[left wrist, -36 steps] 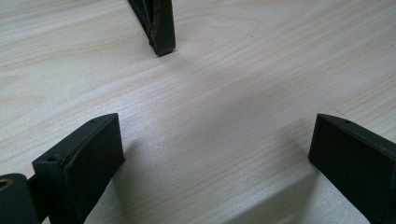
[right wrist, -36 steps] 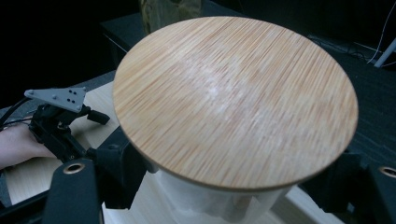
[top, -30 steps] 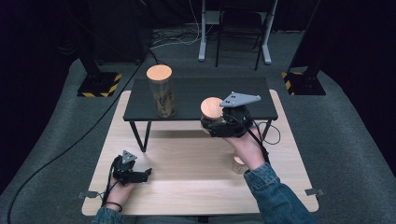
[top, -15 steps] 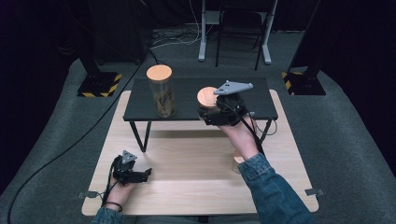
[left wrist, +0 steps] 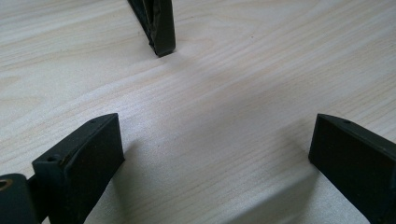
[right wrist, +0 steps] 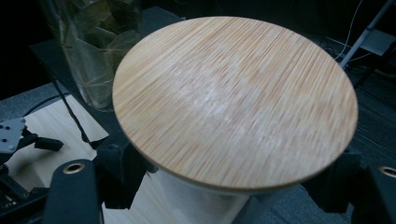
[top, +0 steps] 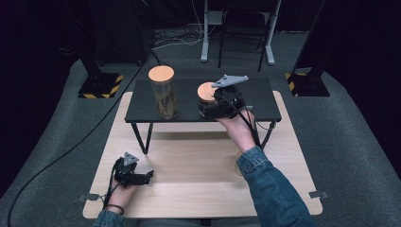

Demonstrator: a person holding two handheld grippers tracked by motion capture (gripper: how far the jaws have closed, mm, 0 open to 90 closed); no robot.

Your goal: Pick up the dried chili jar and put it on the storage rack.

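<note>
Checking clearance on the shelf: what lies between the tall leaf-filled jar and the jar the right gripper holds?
Nothing. In the high view, only bare black shelf separates the tall jar from the held jar in the right gripper.

A glass jar (top: 206, 97) with a round bamboo lid (right wrist: 236, 100), upright and closed, sits over the raised black shelf (top: 255, 101), right of a taller jar (top: 164, 94) of leaves.

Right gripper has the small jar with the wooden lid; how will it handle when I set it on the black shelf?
The jar looks like smooth glass, so probably slippery and breakable; the right gripper grips just under the lid. It seems short and wide, so it should stand steadier than the tall jar.
</note>
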